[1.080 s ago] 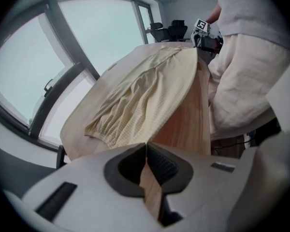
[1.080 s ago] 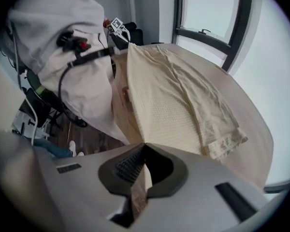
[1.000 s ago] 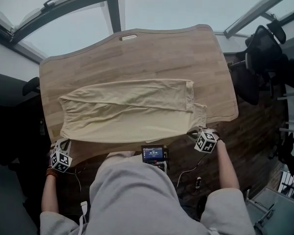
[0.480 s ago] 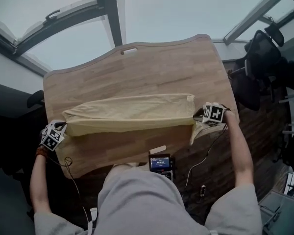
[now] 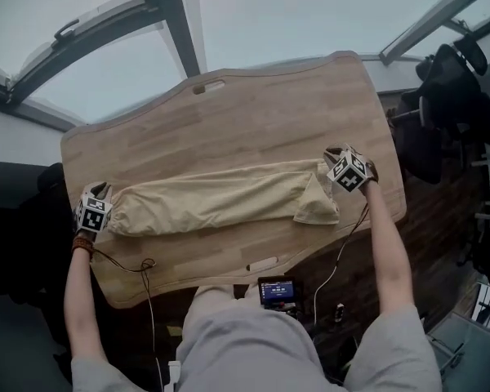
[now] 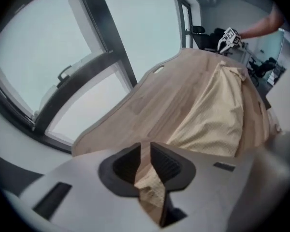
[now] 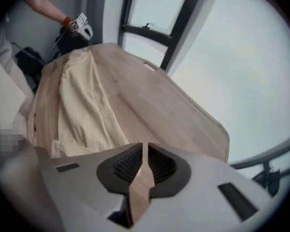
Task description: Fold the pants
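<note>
Beige folded cloth pants [image 5: 220,198] lie on the light wooden table [image 5: 253,113]. The left gripper [image 6: 145,151], its jaws just opened to a narrow slit, has cloth between them. The right gripper [image 7: 145,150] has opened the same way, with nothing between.

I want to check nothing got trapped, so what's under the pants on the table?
The pants lie folded lengthwise on the wooden table, whose bare top shows around them. Anything beneath or inside the fold is covered by cloth.

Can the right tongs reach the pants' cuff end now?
Likely yes: the right tongs, jaws just opened with nothing between them, sit beside the pants cuffs; nothing blocks the way.
</note>
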A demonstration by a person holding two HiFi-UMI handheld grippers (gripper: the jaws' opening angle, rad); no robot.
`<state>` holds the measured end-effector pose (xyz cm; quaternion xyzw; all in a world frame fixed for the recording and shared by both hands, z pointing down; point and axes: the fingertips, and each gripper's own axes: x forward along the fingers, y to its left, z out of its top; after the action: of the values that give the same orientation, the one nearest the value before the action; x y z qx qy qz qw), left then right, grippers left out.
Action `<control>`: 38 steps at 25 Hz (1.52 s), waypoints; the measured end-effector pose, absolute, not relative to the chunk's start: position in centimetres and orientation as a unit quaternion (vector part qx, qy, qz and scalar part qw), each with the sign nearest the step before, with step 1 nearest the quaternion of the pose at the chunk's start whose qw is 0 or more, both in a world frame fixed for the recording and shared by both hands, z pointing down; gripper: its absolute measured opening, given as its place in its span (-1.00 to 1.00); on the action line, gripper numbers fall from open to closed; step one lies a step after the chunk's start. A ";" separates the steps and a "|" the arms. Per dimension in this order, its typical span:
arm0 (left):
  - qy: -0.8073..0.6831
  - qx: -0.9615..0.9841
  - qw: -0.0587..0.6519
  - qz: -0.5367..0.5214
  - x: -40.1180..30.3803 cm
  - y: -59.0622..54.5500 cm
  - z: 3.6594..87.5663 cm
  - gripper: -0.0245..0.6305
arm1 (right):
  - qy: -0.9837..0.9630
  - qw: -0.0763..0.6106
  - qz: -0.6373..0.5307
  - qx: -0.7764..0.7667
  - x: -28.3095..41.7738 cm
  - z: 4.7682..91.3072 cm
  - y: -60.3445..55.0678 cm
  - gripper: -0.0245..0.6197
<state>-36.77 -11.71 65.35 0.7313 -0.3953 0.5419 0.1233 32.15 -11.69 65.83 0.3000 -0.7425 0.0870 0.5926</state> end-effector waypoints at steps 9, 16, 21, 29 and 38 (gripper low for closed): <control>-0.437 0.672 0.260 0.539 -37.9 -5.2 75.4 -0.33 | -0.823 0.523 0.063 0.211 24.6 71.3 7.2 -0.23; -0.437 0.689 0.207 0.541 -38.1 -6.4 72.6 -0.85 | -0.828 0.436 0.213 0.281 26.0 69.9 6.6 -0.85; -0.453 0.674 0.213 0.543 -41.5 -6.2 71.4 -0.85 | -0.835 0.252 0.349 0.342 32.0 62.9 0.4 -0.85; -0.519 0.625 0.209 0.545 -43.6 -6.3 70.3 -0.70 | -0.743 0.341 0.306 0.488 41.6 66.6 -7.7 -0.75; -0.498 0.645 0.228 0.533 -39.2 -2.3 73.3 -0.70 | -0.764 0.533 0.184 0.313 29.1 72.7 -7.9 -0.79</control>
<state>-39.20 -2.32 73.27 0.6452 -0.4976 0.5327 0.2285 29.10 -7.87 72.66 0.3131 -0.7644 0.1843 0.5327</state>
